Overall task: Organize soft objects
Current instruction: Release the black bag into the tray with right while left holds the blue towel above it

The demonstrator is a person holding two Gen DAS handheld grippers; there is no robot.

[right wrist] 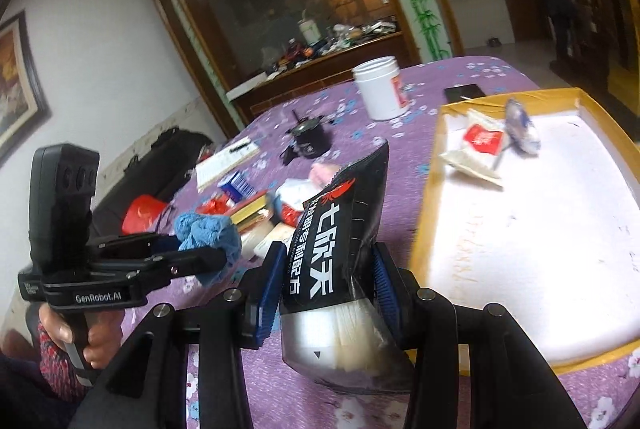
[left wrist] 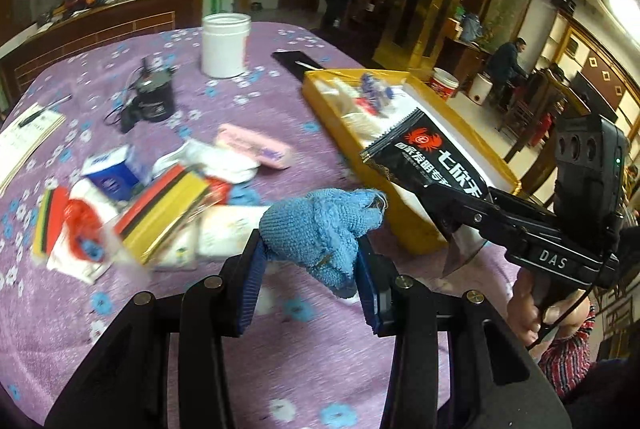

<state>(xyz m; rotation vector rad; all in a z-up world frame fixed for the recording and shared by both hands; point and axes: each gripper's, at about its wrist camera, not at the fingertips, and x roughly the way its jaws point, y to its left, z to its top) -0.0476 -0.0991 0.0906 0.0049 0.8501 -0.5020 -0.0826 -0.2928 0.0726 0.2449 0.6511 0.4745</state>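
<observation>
Left hand-held gripper (left wrist: 308, 265) pinches a soft, light blue cloth (left wrist: 324, 225) mid-bunch; right hand-held gripper (right wrist: 326, 293) clamps a slippery, crinkly black packet (right wrist: 340, 229) near its base.

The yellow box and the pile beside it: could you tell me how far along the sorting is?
Early. Done: a few small packets lie in the yellow box. In hand: the left gripper holds a blue cloth, the right gripper a black pouch. Left: the pile on the tablecloth.

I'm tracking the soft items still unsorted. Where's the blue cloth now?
The blue cloth is clamped in the left gripper, held above the purple tablecloth, left of the yellow box.
</observation>
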